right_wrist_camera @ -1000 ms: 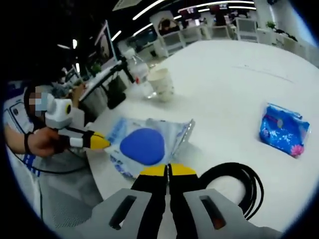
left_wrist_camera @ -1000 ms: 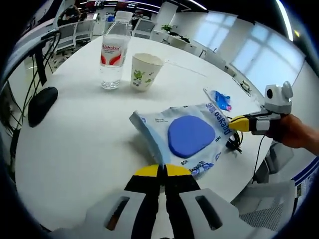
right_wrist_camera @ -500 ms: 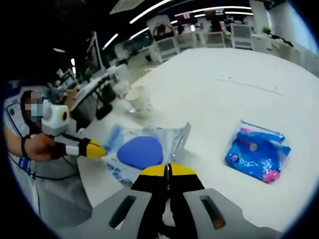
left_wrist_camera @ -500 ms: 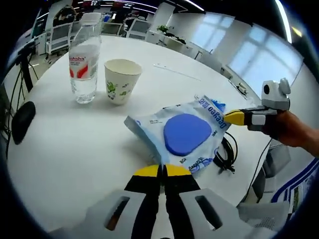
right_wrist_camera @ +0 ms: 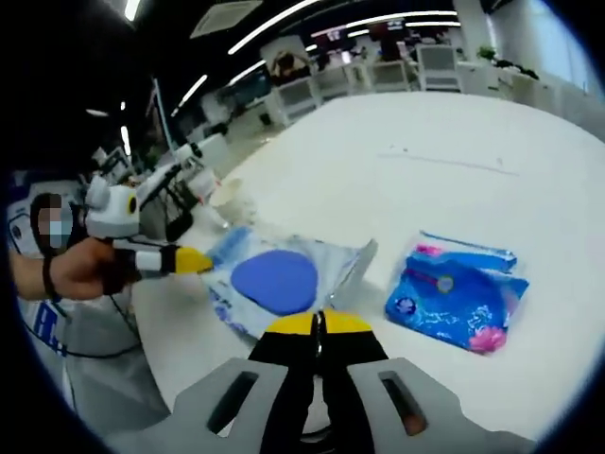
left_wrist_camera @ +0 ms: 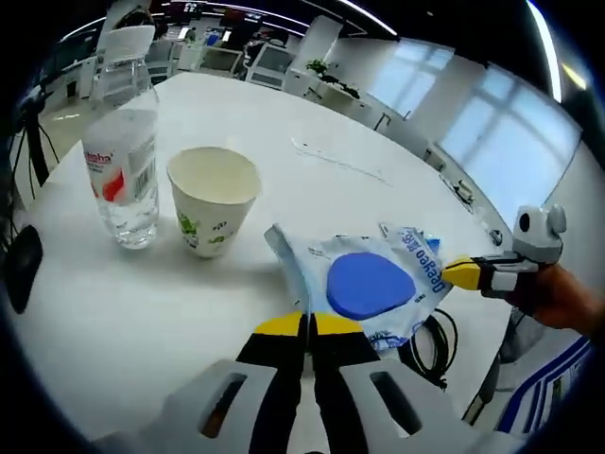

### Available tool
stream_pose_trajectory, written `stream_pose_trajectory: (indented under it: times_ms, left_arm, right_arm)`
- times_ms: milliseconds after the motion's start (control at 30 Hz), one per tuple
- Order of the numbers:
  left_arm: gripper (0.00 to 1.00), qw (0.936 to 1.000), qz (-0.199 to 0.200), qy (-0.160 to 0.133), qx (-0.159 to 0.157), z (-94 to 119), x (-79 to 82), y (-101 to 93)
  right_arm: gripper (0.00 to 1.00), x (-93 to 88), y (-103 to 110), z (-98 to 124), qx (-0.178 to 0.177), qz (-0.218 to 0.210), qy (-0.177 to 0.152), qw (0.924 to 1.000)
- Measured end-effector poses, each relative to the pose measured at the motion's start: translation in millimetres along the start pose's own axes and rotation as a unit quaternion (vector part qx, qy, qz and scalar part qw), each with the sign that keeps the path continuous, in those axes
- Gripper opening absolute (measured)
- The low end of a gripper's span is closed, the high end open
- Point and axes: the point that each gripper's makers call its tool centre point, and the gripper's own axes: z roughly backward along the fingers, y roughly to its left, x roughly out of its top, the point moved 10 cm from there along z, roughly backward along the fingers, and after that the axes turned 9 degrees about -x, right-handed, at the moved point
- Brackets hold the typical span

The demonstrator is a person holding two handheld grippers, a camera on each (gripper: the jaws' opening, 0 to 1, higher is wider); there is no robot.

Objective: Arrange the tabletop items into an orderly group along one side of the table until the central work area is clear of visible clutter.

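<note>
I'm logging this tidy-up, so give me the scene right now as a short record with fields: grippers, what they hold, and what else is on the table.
left gripper: shut on wipes pack, one edge
right gripper: shut on the same pack, opposite edge
paper cup: upright, beside water bottle
water bottle: upright, capped
blue tissue packet: lying flat, apart from the wipes pack
black cable: by the table edge
table: white

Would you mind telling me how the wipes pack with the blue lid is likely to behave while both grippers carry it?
The wipes pack will probably sag: its film wrinkles and one corner curls up. Each gripper, left and right, seems to pinch only an edge, so it may slip. Its thickness cannot be judged, so neither can its weight.
</note>
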Motion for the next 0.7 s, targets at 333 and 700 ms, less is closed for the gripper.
stream_pose_trajectory:
  times_ms: [333, 700]
  left_arm:
    - [0.00, 0.9996, 0.022, -0.014, 0.010, -15.6, 6.8, 12.2]
    - [0.00, 0.9959, 0.078, -0.038, 0.026, -27.4, 1.6, 27.9]
  right_arm:
    - [0.00, -1.5, -4.4, -19.6, -0.004, -0.013, 0.004, 0.9999]
    - [0.00, -0.5, -8.4, -41.5, -0.020, -0.018, 0.021, 0.9994]
